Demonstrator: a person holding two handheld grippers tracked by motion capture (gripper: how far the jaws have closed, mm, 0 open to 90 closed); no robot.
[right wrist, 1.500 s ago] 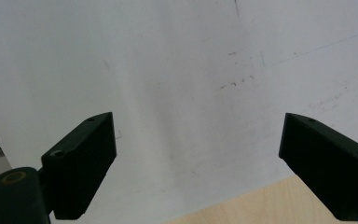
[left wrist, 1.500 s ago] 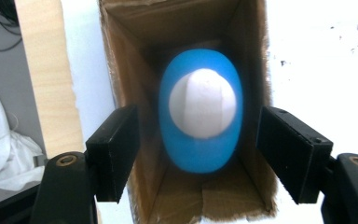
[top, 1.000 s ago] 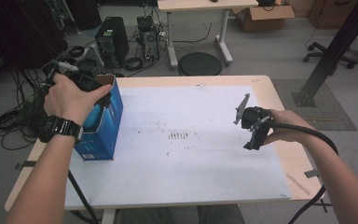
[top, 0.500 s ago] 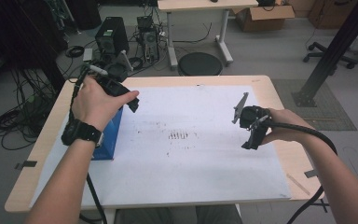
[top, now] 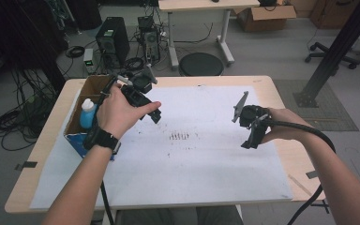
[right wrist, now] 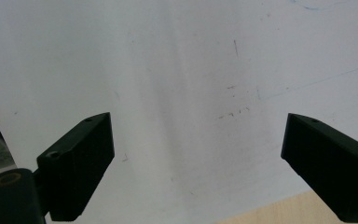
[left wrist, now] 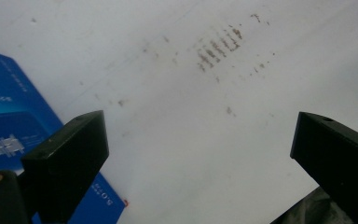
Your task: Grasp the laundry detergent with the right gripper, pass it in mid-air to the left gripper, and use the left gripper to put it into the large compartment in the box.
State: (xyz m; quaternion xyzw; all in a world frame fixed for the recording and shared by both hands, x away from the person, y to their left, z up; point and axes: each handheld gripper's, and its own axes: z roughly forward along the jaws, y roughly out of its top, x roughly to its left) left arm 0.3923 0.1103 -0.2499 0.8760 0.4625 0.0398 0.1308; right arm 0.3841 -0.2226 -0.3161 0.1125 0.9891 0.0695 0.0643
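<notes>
Left gripper (top: 155, 114): jaws spread wide with nothing between them, having just been opening; held above the white paper sheet (top: 192, 159) just right of the blue cardboard box (top: 77, 136). Its own view looks down on bare paper with a patch of brown smudges (left wrist: 219, 46), a corner of the box at lower left.

Right gripper (top: 252, 136): jaws likewise parted and empty, hovering over the right part of the sheet near the table's (top: 281, 93) edge.

Bottle (top: 88, 114): pale blue with a white cap, standing upright inside the box at the table's left end. Neither gripper touches it.

Step in hand, as judged: the bottle appears to have been set into the box and let go, and the left hand is drawing clear of it. Nothing else loose lies on the sheet, so the work looks close to finished. Next move, as judged, calls only for bringing the left gripper to rest over open paper without knocking the box wall.

Change from one second earlier: the left hand then sat over the box opening, covering it; it now stands to the right over the paper, and the bottle inside is uncovered. Right hand and gripper hold the same spot.
</notes>
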